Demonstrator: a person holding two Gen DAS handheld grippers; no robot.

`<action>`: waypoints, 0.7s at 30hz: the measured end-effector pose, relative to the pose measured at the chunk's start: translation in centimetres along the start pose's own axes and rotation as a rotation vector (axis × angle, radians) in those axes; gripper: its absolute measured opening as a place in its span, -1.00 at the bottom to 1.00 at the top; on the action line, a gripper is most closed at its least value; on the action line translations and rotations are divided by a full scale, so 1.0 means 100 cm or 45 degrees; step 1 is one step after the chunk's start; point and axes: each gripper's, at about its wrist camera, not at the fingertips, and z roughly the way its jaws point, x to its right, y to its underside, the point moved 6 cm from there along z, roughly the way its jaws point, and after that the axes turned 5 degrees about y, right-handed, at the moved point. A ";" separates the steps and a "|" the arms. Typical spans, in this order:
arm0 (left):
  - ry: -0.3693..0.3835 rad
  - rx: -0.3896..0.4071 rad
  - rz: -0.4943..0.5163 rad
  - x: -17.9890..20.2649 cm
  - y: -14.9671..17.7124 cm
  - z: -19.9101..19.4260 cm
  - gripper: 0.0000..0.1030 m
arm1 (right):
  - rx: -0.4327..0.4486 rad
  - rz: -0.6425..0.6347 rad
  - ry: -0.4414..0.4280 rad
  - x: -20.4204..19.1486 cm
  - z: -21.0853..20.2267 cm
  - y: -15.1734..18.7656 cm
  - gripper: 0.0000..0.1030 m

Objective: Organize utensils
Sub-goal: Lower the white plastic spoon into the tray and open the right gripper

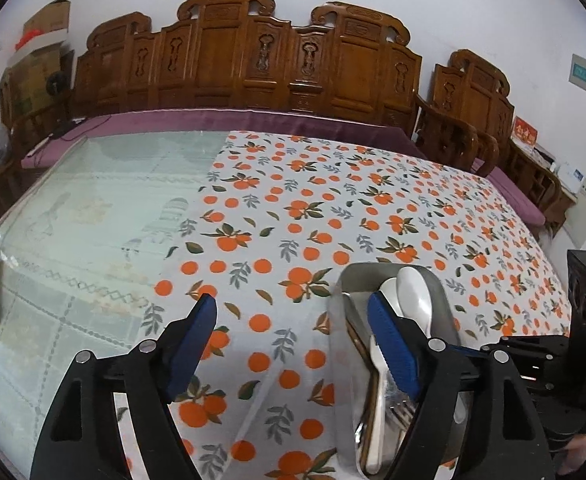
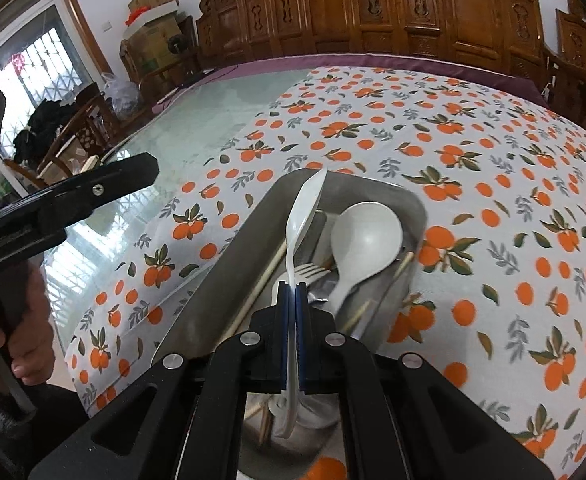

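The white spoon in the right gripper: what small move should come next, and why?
Probably lift it straight up and clear of the metal tray. The right gripper is shut on the white spoon, turned on edge above the other utensils, and the left gripper is open and holds nothing.

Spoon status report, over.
Right gripper shut on white spoon above tray. Left gripper open, empty. Nothing in the way.
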 end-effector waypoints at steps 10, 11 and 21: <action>-0.030 -0.013 0.006 -0.006 0.003 0.002 0.45 | -0.059 0.019 -0.013 -0.011 0.030 -0.001 -0.88; -0.035 -0.016 0.010 -0.006 0.004 0.003 0.45 | -0.057 0.017 -0.021 -0.012 0.031 0.000 -0.85; -0.062 0.003 0.041 0.005 0.011 -0.009 0.59 | 0.005 -0.018 -0.001 -0.011 -0.005 0.009 -0.85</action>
